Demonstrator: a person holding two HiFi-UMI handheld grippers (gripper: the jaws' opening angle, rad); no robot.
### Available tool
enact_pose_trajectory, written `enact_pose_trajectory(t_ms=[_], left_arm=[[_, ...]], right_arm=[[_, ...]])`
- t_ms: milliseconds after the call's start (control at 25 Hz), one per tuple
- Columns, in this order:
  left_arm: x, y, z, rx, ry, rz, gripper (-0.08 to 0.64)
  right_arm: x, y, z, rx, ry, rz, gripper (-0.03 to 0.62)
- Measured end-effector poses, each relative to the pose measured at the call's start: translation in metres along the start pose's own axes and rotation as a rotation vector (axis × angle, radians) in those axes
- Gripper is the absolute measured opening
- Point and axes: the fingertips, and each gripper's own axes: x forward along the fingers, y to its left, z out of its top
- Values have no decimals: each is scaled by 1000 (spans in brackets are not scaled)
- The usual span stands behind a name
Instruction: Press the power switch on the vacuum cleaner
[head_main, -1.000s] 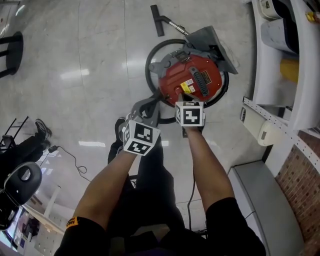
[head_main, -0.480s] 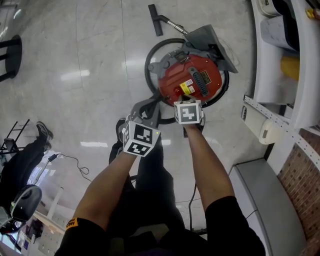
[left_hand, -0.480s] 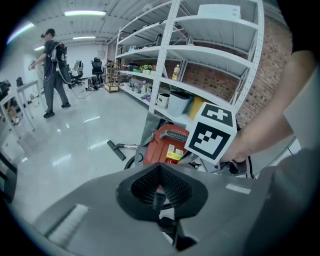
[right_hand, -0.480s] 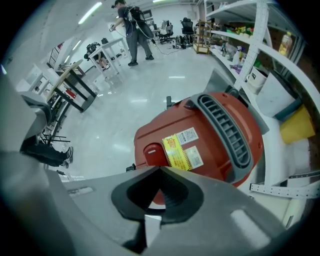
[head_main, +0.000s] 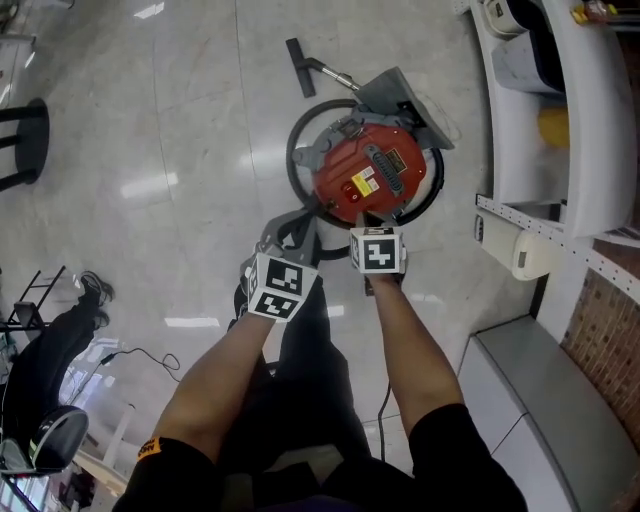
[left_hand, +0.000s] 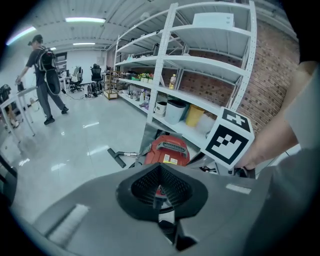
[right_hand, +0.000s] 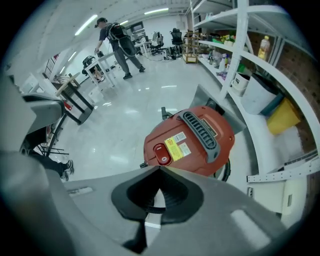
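The red vacuum cleaner (head_main: 372, 176) sits on the floor ahead of me, ringed by its black hose. In the right gripper view its red oval power switch (right_hand: 160, 152) shows beside a yellow label, just beyond the tips of my right gripper (right_hand: 160, 169). That gripper (head_main: 364, 216) is shut, holds nothing and points at the near edge of the vacuum cleaner (right_hand: 195, 136). My left gripper (head_main: 287, 226) hangs to the left of the vacuum cleaner (left_hand: 167, 149). The left gripper (left_hand: 160, 168) is also shut and holds nothing.
A floor nozzle (head_main: 296, 55) on a metal wand lies beyond the vacuum. White shelving (head_main: 560, 130) with bins runs along the right, with a grey bench (head_main: 520, 400) below it. A cord (head_main: 150, 355) trails on the floor at left. A person (right_hand: 117, 42) stands far off by tables.
My right gripper has drawn back a little from the vacuum's label area toward its near edge. The head view has shifted, so the vacuum sits slightly lower and further left in frame.
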Motion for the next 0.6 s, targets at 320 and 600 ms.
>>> enact_pose_trajectory(t_ms=[320,600], left_arm=[[-76,-1,-13,-17,-72,9,11],[-155,-12,-12,-2,-160,-7,12]], right_arm=[[-88,46,-1,135,-200,-20,-8],[-177,97,-7,163,-395,-25,-8]])
